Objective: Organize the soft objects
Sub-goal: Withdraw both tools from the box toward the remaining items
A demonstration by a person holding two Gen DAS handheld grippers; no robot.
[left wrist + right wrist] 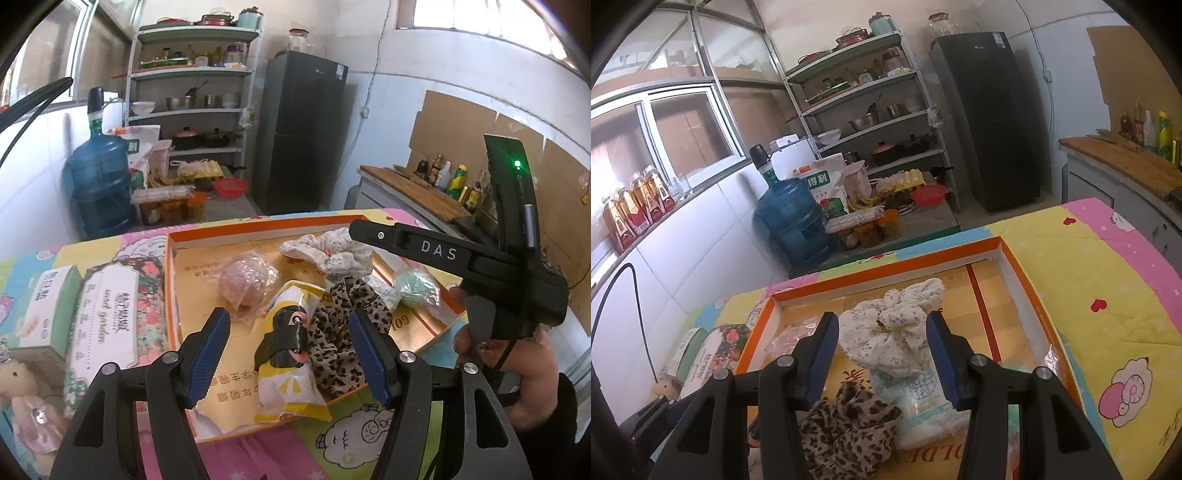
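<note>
A shallow orange-rimmed cardboard tray (170,280) lies on a cartoon-print cloth. In it lie a pink bagged ball (245,284), a white floral scrunchie (327,251), a leopard-print scrunchie (341,332), a green bagged ball (415,288) and a yellow-white packet with a black item (291,354). My left gripper (290,354) is open, its jaws on either side of the packet. My right gripper (882,360) is open around the floral scrunchie (890,328), above a white packet (923,398) and the leopard scrunchie (846,428). The right gripper's body (480,266) shows in the left wrist view.
Two tissue packs (103,317) and a small doll (22,391) lie left of the tray. Behind the table stand a blue water jug (99,184), a metal shelf rack (192,92), a dark fridge (299,129) and a counter with bottles (443,181).
</note>
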